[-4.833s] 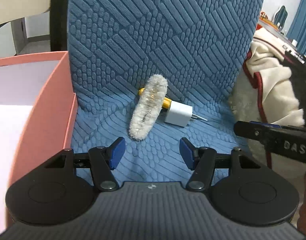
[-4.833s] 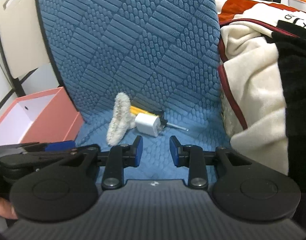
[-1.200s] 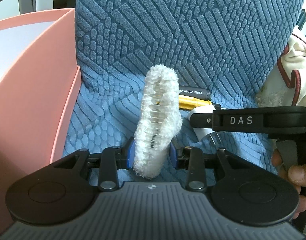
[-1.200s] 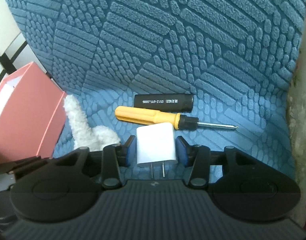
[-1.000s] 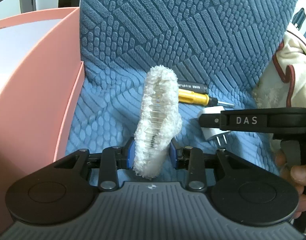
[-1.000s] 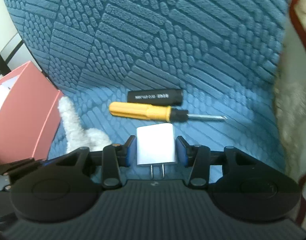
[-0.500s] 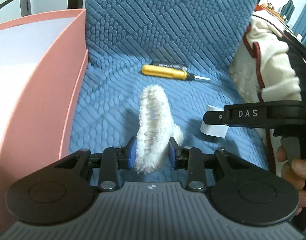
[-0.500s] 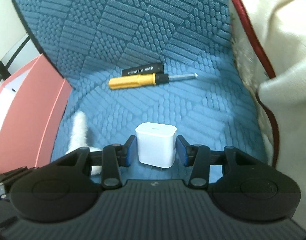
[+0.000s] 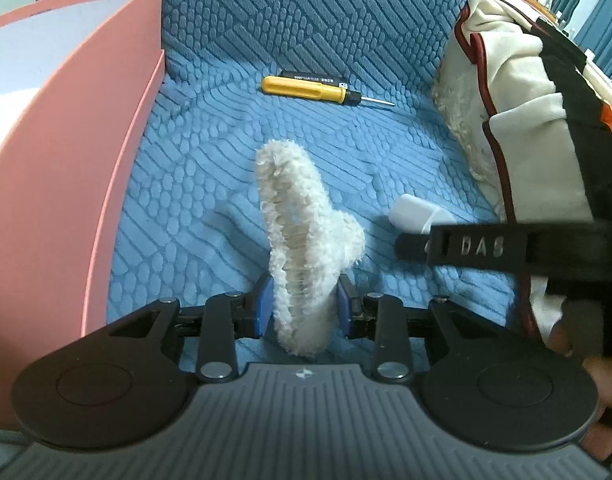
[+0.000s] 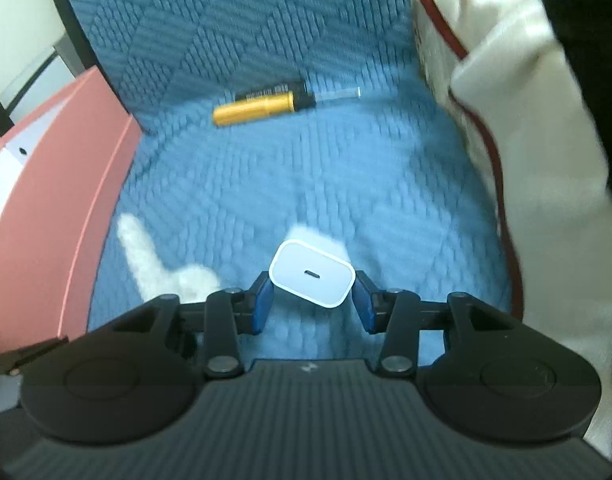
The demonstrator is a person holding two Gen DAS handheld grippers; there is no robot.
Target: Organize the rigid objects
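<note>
My left gripper point(image 9: 304, 306) is shut on a fluffy white hair clip point(image 9: 302, 236) and holds it above the blue seat. My right gripper point(image 10: 312, 302) is shut on a white charger plug point(image 10: 312, 278), its port end facing the camera; the plug also shows in the left wrist view point(image 9: 416, 214). A yellow-handled screwdriver point(image 9: 310, 90) and a black cylinder point(image 9: 312, 77) lie at the back of the seat, side by side. They also show in the right wrist view: the screwdriver point(image 10: 254, 111), the cylinder point(image 10: 272, 89). The clip appears blurred in that view point(image 10: 146, 256).
A pink open box point(image 9: 62, 152) stands at the left edge of the blue quilted chair seat point(image 9: 210, 184), also in the right wrist view point(image 10: 54, 200). A cream, red and black garment point(image 9: 526, 100) is piled on the right side.
Both grippers have pulled back and up from the seat's rear, carrying the clip and the plug. The screwdriver and cylinder stay put. The plug has tilted port-end toward the camera.
</note>
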